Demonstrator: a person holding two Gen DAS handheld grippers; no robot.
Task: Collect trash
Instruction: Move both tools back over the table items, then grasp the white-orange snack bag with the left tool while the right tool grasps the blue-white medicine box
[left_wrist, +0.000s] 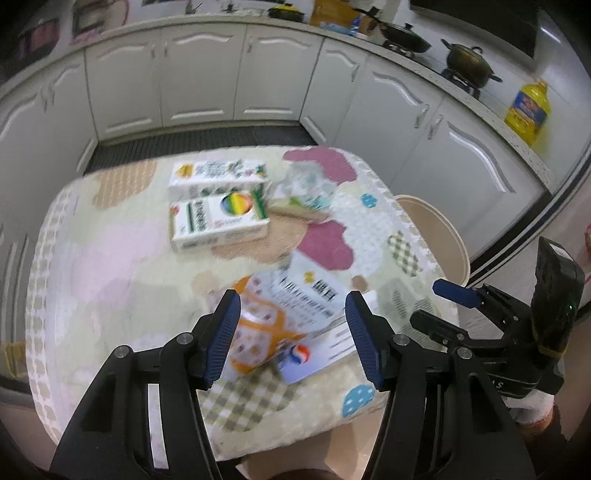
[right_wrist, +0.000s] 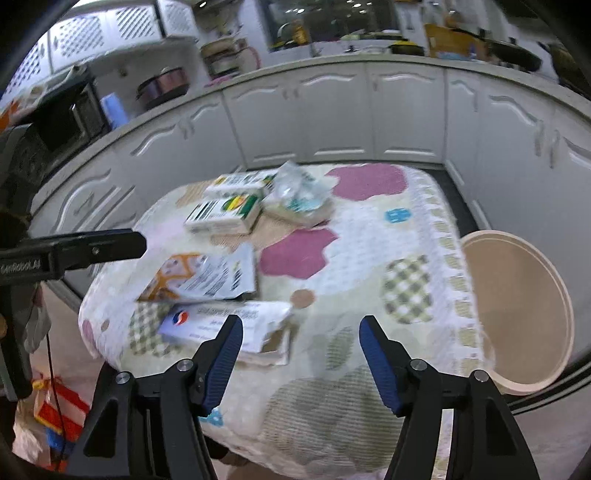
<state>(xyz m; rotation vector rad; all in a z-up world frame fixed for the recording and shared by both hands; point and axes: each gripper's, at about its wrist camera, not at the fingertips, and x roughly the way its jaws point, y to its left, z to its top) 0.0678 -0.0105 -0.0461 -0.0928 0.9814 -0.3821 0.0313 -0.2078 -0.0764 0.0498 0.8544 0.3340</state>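
You face white kitchen cabinets (left_wrist: 199, 74) over a small table (right_wrist: 369, 236) with a patterned cloth. Your left gripper (left_wrist: 291, 336) hangs wide open and empty above a flattened orange carton (left_wrist: 258, 332). Your right gripper (right_wrist: 301, 360) is equally wide and empty. Only the right view shows the whole beige bin (right_wrist: 517, 310) beside the table; both show two boxes (right_wrist: 229, 206) and a crumpled wrapper (right_wrist: 299, 192) farther back.

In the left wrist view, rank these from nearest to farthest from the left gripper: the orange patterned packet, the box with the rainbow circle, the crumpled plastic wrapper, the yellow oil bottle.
1. Orange patterned packet, right between the open fingers of the left gripper.
2. Box with the rainbow circle, mid-table, ahead and left.
3. Crumpled plastic wrapper, far side of the table, beside the boxes.
4. Yellow oil bottle, on the counter, far right.
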